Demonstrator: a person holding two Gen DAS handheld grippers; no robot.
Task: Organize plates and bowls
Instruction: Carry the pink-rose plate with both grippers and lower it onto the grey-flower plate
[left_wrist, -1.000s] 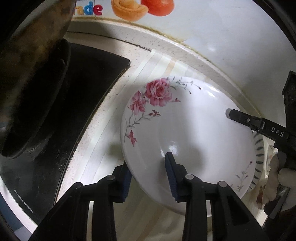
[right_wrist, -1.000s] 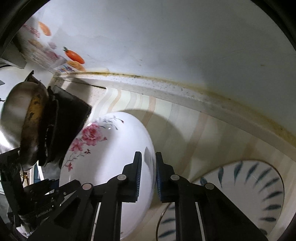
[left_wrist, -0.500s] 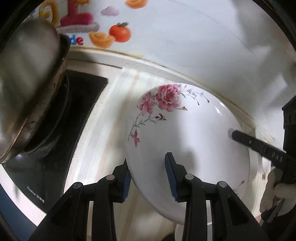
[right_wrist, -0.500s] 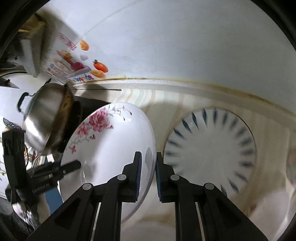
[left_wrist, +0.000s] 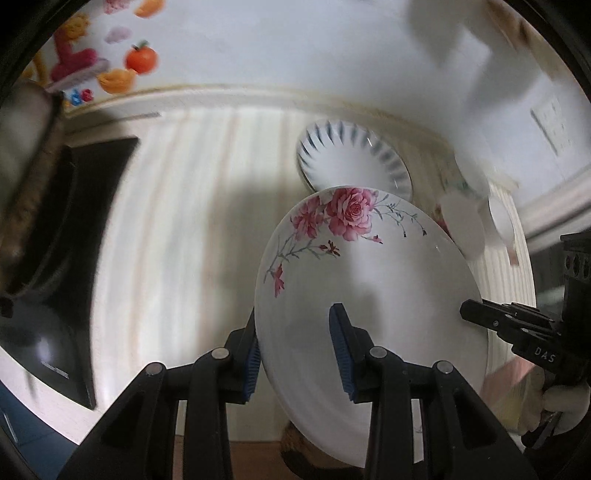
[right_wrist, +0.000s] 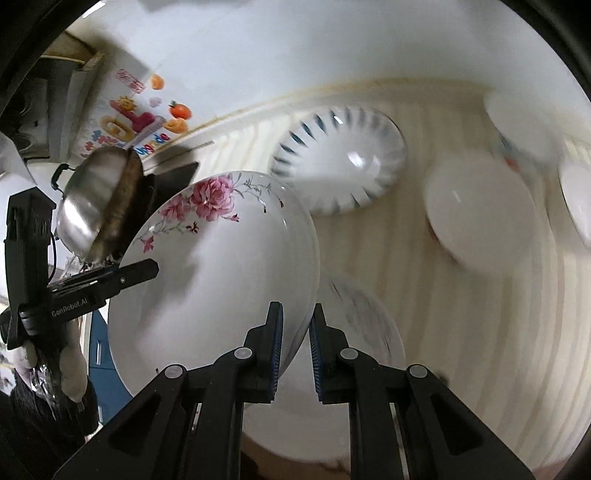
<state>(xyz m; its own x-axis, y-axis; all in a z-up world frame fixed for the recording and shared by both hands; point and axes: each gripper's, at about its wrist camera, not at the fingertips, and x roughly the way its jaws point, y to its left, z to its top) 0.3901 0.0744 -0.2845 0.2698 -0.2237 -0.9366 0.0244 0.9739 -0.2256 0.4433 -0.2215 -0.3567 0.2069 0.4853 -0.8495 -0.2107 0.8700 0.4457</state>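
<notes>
On the claws' arms "DAS", "GenRobot.AI"; left claw (left_wrist: 295, 354) and right claw (right_wrist: 297, 354) both clamping rose plate (left_wrist: 369, 295).

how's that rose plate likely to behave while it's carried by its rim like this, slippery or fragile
The rose plate looks glazed and glossy, so probably slick against the pads. It seems stiff ceramic, likely to chip if knocked. The left hand-held gripper and right hand-held gripper pinch opposite rims, which should limit tipping.
</notes>
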